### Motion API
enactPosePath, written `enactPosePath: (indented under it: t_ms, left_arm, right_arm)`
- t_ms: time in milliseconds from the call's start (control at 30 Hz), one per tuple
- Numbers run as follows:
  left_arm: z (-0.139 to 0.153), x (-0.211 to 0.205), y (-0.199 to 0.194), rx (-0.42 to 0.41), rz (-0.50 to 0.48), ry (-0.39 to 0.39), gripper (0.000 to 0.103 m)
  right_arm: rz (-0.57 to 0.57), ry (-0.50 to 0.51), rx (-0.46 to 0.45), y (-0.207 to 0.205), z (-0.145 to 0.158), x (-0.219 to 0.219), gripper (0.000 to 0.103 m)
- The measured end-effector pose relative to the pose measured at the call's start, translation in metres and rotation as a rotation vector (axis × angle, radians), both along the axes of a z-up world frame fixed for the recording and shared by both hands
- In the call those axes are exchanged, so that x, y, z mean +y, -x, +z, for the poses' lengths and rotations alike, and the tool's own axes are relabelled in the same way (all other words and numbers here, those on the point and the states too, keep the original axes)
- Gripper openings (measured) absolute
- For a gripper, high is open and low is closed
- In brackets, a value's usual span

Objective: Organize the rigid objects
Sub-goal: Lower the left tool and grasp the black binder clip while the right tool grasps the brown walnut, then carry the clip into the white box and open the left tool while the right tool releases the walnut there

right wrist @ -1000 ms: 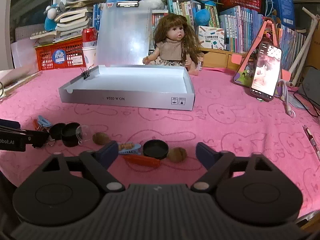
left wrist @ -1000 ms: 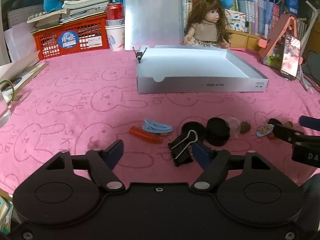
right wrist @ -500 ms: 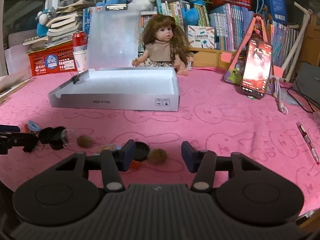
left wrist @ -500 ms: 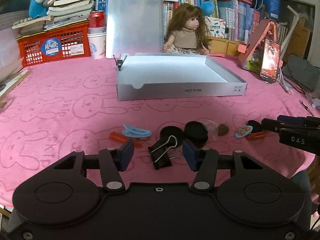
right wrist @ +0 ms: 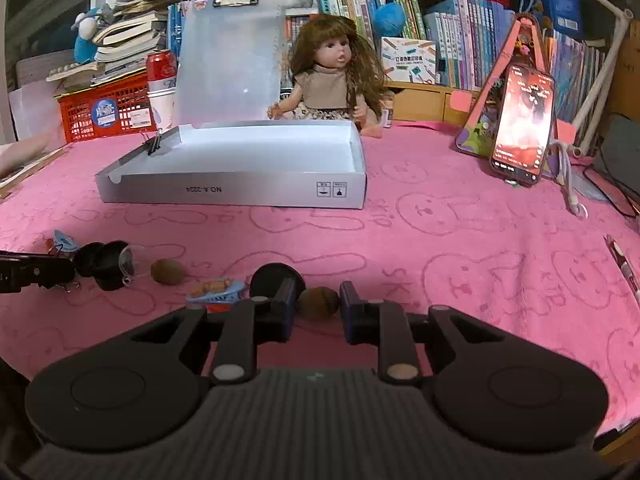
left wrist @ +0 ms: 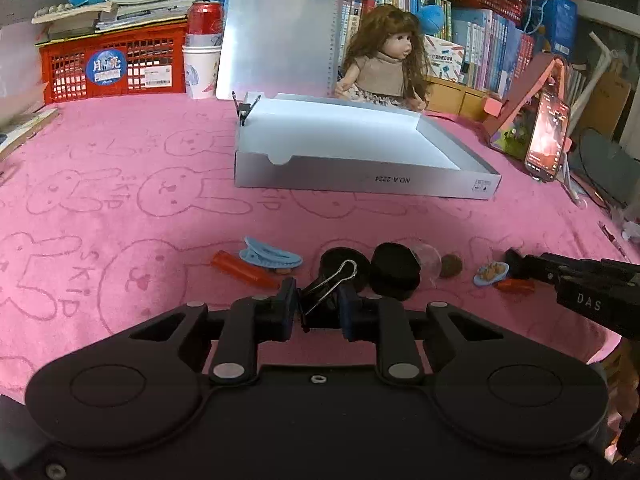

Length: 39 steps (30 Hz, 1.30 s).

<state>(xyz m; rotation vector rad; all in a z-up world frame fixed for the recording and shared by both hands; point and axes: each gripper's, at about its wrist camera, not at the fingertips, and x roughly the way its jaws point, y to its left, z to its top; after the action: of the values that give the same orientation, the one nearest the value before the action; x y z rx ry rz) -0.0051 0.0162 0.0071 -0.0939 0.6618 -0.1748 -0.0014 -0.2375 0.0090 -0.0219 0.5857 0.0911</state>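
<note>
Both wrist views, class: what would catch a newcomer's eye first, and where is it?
The pink bunny-print cloth fills the table, with an open white box mid-table and a doll seated behind it. Nearest, the left gripper pinches a black binder clip, and the right gripper closes around a walnut.

Left gripper (left wrist: 318, 307): pitched down toward the cloth, jaws have just been closing and now pinch the black binder clip (left wrist: 320, 298) between the blue pads. Right gripper (right wrist: 318, 306): same downward pitch, fully closed in on the walnut (right wrist: 319, 303); pads look like they touch both sides, though the fisheye makes contact hard to confirm.
</note>
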Motion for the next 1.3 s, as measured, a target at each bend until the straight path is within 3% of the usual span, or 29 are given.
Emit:
enactPosePath:
  t_ms: [533, 1000, 1300]
  left_arm:
    - [0.034, 0.001, -0.005, -0.054, -0.007, 0.026, 0.021]
    - [0.052, -0.006, -0.061, -0.064, -0.014, 0.024, 0.021]
    - [0.052, -0.015, -0.099, -0.027, -0.023, 0.052, 0.021]
  right_arm:
    - [-0.007, -0.022, 0.007, -0.012, 0.012, -0.001, 0.028]
    - [-0.013, -0.118, 0.064, -0.058, 0.028, 0.002, 0.028]
    - [-0.002, -0.123, 0.065, -0.083, 0.037, 0.009, 0.028]
